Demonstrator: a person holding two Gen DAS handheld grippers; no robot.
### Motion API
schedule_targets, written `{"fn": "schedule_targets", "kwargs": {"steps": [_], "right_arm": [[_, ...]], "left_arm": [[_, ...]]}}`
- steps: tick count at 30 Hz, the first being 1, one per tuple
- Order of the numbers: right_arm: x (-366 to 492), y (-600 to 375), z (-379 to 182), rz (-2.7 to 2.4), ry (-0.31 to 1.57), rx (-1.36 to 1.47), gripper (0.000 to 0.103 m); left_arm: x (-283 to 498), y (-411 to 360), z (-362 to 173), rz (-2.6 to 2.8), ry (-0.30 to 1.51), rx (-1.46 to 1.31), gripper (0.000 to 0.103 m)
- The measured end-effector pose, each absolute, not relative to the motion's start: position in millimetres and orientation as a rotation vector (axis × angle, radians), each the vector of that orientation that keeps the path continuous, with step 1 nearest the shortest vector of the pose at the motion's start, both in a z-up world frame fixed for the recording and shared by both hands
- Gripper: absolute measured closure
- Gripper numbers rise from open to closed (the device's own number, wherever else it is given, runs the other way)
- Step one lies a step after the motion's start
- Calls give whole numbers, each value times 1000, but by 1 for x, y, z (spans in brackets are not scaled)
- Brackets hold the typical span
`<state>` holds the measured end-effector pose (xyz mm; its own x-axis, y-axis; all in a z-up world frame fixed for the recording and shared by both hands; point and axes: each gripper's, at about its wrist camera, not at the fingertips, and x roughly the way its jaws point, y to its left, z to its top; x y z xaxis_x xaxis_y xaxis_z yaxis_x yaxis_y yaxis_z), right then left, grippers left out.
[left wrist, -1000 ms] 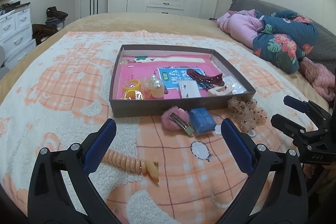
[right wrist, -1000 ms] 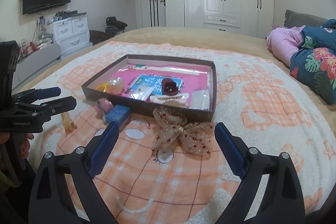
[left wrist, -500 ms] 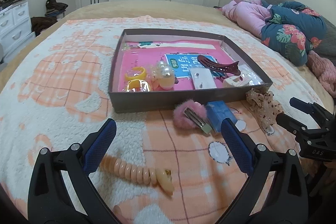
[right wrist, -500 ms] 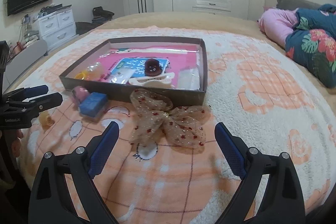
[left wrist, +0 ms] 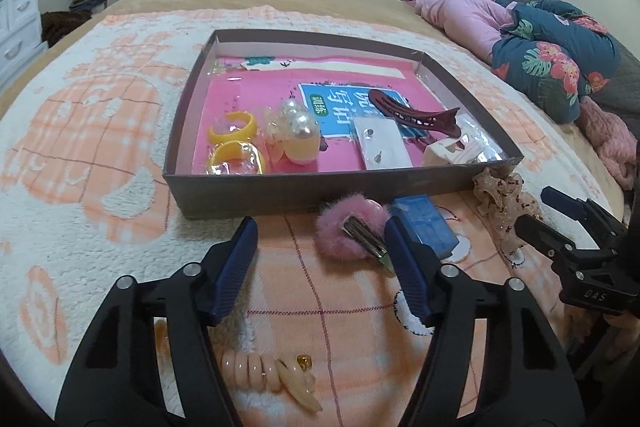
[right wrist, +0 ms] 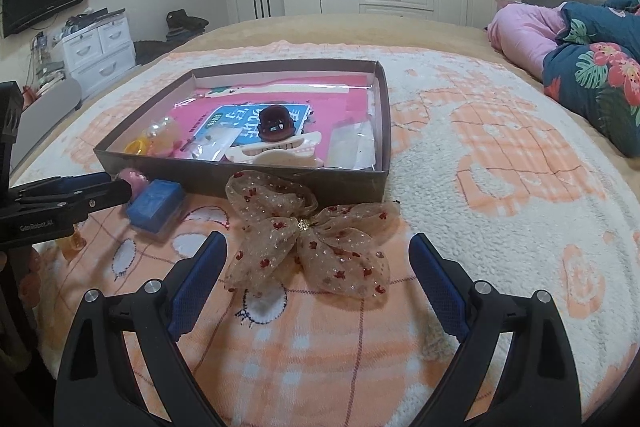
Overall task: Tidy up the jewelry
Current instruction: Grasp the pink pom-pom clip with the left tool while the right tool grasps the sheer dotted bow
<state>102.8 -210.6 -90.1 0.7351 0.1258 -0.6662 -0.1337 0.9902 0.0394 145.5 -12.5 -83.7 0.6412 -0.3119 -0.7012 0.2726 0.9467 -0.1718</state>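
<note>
A dark cardboard tray (left wrist: pixel 280 191) on the bed holds yellow rings, pearl pieces, a maroon claw clip (left wrist: pixel 412 111) and a white clip. In front of it lie a pink fluffy hair clip (left wrist: pixel 340 231), a blue box (left wrist: pixel 424 223), a sheer spotted bow (right wrist: pixel 312 239) and a peach spiral hair tie (left wrist: pixel 256 367). My left gripper (left wrist: pixel 320 231) hovers low over the blanket with its jaws closing. Nothing is pressed between them, and the pink clip sits by the right fingertip. My right gripper (right wrist: pixel 318 241) stands open around the bow, not touching it.
The orange and white blanket (right wrist: pixel 500 187) covers the bed. Pink and floral bedding (right wrist: pixel 592 67) is piled at the far right. White wardrobes, a drawer unit (right wrist: pixel 100 47) and a wall television stand beyond the bed.
Both grippers have come forward and lower toward the loose items before the tray. The left jaws have narrowed. The spiral hair tie now lies under the left gripper.
</note>
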Motion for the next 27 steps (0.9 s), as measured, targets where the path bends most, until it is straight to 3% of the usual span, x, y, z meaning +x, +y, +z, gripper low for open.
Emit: {"fn": "schedule_targets", "kwargs": {"steps": [7,12,16,19,27], "right_arm": [[115,-213,-98,139,776,18,15],[121,-216,-104,155,809,40,29],[119,-207,-104,193,807,0,60],[114,-200,-102,205,789,-47,72],[103,-194,-93,272,739,-67,80]], "left_arm": [[148,-21,-87,-367,822,-34,52],[152,-28,-87,-373,818,-11,54],[155,-31,-89,-386,827,-14,69],[155,-33,-91,-399,840,-7,74],[145,-31,-83,-420,811,-17,81]]}}
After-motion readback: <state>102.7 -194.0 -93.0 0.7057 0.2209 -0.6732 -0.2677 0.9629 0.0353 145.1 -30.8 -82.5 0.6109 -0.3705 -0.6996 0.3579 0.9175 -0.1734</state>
